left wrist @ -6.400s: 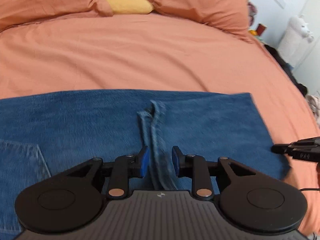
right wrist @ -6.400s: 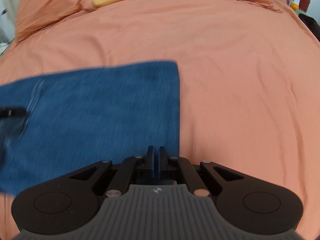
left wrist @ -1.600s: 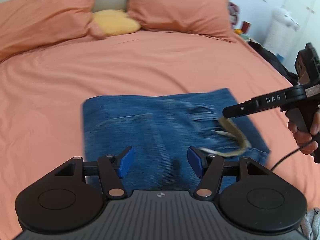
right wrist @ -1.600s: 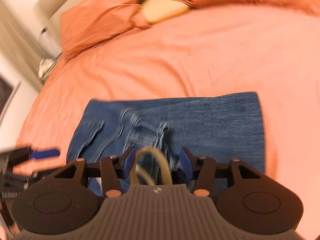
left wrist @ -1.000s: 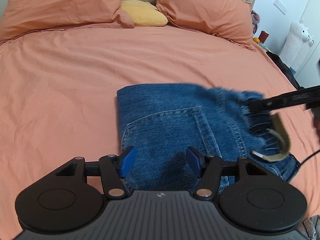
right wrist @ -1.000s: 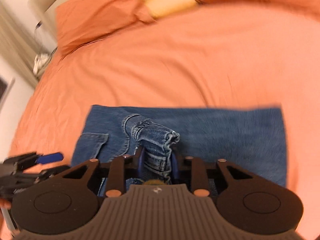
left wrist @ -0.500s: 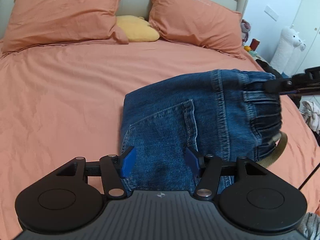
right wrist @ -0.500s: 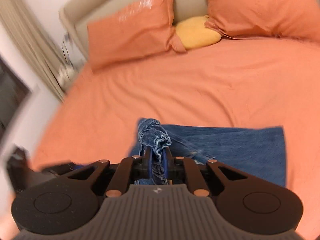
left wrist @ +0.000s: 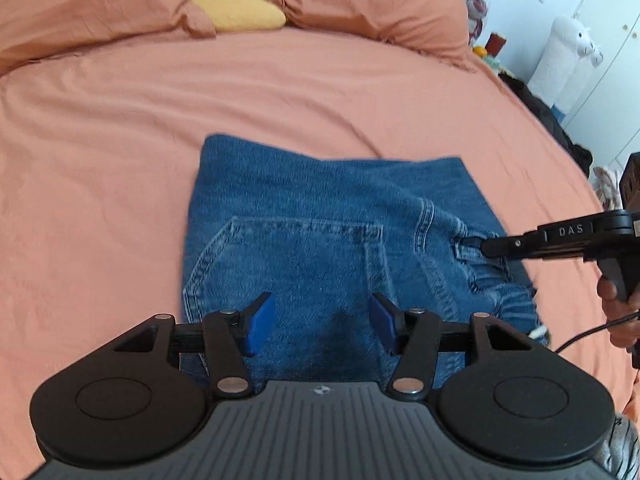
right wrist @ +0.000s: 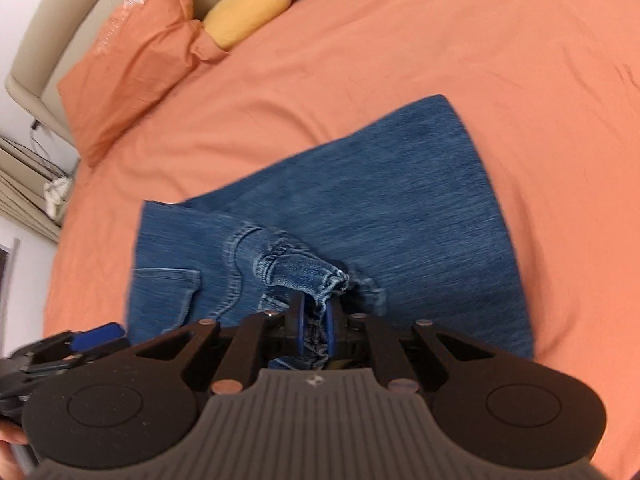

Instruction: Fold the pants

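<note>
Both grippers [left wrist: 318, 330] [right wrist: 314, 322] over jeans [left wrist: 320, 216].

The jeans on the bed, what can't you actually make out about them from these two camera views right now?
- Near edge of the jeans: left wrist view, covered by the left tongs body.
- Waistband patch inside the right tongs: right wrist view, hidden between the shut pads.
- Layers underneath the fold: both views, covered by the top denim.
- Far half of the jeans: right wrist view, motion-blurred.

Black left gripper [left wrist: 318, 326] and right gripper [right wrist: 314, 322], blue pads, ribbed grey bodies, copper-coloured rivets.
</note>
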Demonstrator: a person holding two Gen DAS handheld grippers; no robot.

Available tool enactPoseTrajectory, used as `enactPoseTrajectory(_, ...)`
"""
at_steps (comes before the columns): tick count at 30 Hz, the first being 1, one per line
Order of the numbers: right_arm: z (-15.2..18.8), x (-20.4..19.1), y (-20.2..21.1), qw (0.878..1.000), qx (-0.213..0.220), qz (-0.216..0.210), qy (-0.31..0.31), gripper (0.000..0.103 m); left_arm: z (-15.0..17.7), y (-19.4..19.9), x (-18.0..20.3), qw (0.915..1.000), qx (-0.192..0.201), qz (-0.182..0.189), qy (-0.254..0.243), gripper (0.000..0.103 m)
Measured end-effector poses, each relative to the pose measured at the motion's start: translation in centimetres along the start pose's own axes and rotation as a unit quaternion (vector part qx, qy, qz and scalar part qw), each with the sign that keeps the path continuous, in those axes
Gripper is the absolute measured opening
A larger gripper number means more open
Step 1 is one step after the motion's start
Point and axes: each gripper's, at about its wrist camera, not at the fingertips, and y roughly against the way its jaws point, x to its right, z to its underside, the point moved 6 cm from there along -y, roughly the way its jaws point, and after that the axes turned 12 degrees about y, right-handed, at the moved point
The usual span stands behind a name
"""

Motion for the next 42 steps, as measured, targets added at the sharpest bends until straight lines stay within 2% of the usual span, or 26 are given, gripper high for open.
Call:
enactPoseTrajectory(4,0.1,1.5,-2.2,1.000,0.001,0.006,0.005,0.003,0.6,-2.2,-0.6,0.9996,-0.023,-0.016,-0.007,0.060)
enactPoseTrajectory(8,0.4,2.4,-2.6,1.000,0.011,-0.020,-0.004,0.009,0.7,-3.0,-1.0,0.9995,-0.026,-0.017,0.005,0.060)
enactPoseTrajectory(10,0.5,3.1,-2.5,0.999,0.011,-0.039,-0.026,0.027,0.7,-3.0,-1.0,0.9995,-0.025,-0.017,0.003,0.060)
enactPoseTrajectory(11,0.7,3.5,-2.4,0.998,0.011,-0.050,-0.042,0.030,0.8,-2.9,-1.0,0.9996,-0.025,-0.016,0.002,0.060)
enactPoseTrajectory(14,1.1,4.1,-2.6,0.993,0.013,-0.095,-0.073,0.031,0.9,-2.7,-1.1,0.9996,-0.023,-0.013,0.002,0.060)
enactPoseTrajectory(18,1.1,4.5,-4.3,0.985,0.022,-0.127,-0.114,0.031,0.9,-2.3,-1.3,0.9997,-0.021,-0.009,0.010,0.060)
enactPoseTrajectory(19,1.0,4.5,-4.6,0.984,0.025,-0.131,-0.121,0.028,0.8,-2.1,-1.4,0.9997,-0.020,-0.010,0.012,0.060)
enactPoseTrajectory(22,0.6,3.2,-4.2,0.988,0.031,-0.116,-0.096,0.017,0.5,-0.8,-1.4,0.9998,-0.013,-0.005,0.014,0.060)
enactPoseTrajectory(24,-0.4,1.5,-2.6,0.993,0.041,-0.095,-0.049,0.015,0.2,0.4,-1.6,0.9999,0.000,-0.005,0.013,0.060)
enactPoseTrajectory(27,-2.9,-2.2,0.5,0.995,0.057,-0.083,0.018,0.014,-0.5,2.1,-2.2,0.9995,0.023,-0.004,0.022,0.060)
enactPoseTrajectory(31,-7.1,-8.9,3.9,0.989,0.068,-0.082,0.099,0.014,-1.1,4.0,-3.5,0.9970,0.059,-0.015,0.048,0.060)
enactPoseTrajectory(35,-10.6,-14.3,6.4,0.981,0.076,-0.066,0.165,0.014,-1.3,5.3,-4.1,0.9952,0.074,-0.009,0.063,0.060)
enactPoseTrajectory(38,-12.4,-14.5,6.6,0.984,0.060,-0.039,0.165,0.013,-1.4,5.5,-4.5,0.9949,0.079,-0.008,0.062,0.060)
enactPoseTrajectory(42,-12.8,-10.0,5.6,0.988,0.031,0.024,0.146,0.013,-2.3,4.8,-5.0,0.9949,0.078,-0.003,0.065,0.060)
